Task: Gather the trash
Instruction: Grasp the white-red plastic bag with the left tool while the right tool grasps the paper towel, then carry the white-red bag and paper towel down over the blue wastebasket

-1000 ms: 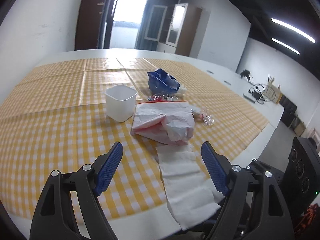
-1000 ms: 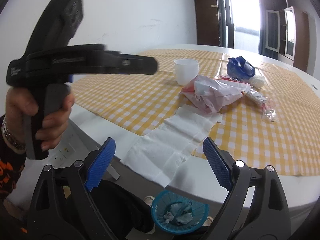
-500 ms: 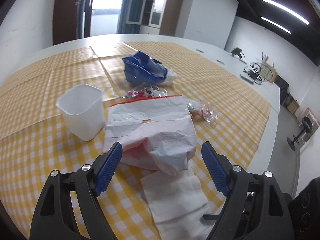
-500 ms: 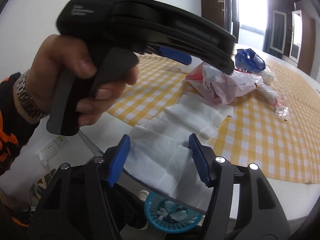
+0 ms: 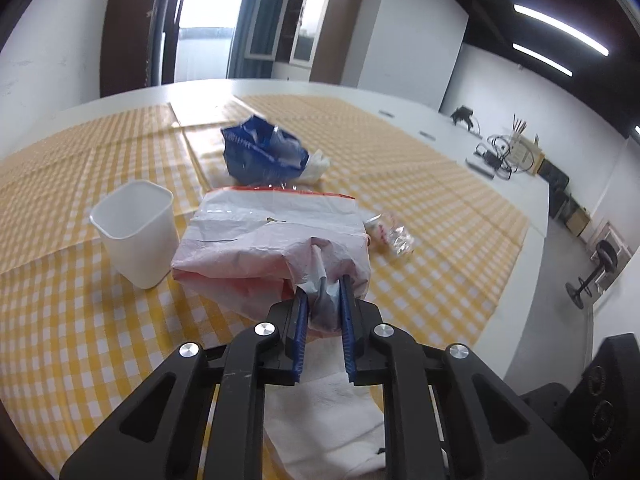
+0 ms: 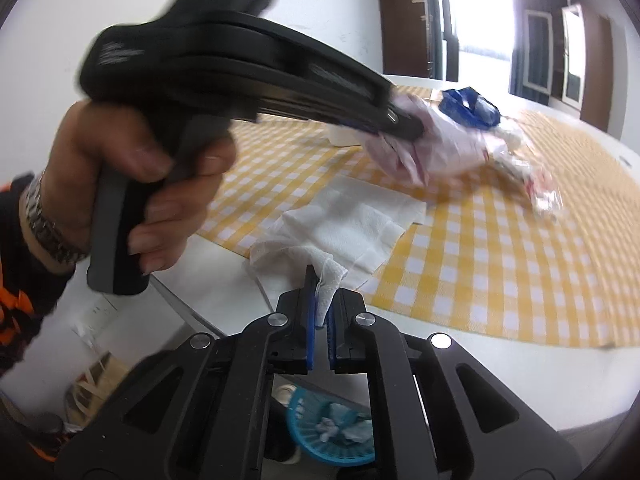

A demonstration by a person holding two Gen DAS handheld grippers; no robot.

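A crumpled white plastic bag (image 5: 272, 236) with a red strip lies on the yellow checked tablecloth. My left gripper (image 5: 323, 304) has a fold of the bag's near edge pinched between its blue pads, and its jaws are closing. The right wrist view shows that gripper (image 6: 404, 126), held in a person's hand (image 6: 132, 168), reaching the bag (image 6: 444, 148). A white paper towel (image 6: 352, 224) hangs over the table's near edge. My right gripper (image 6: 322, 296) is shut on its bunched near corner. The paper towel (image 5: 324, 420) also lies under the left gripper.
A white plastic cup (image 5: 136, 232) stands left of the bag. A blue crumpled bag (image 5: 260, 156) lies behind it, and a clear wrapper (image 5: 394, 234) to its right. A blue basket (image 6: 332, 436) with trash sits on the floor below the table edge (image 6: 460, 320).
The left gripper moved forward to the white bag and closed on its near fold. The right gripper closed on the paper towel's near corner, bunching it.
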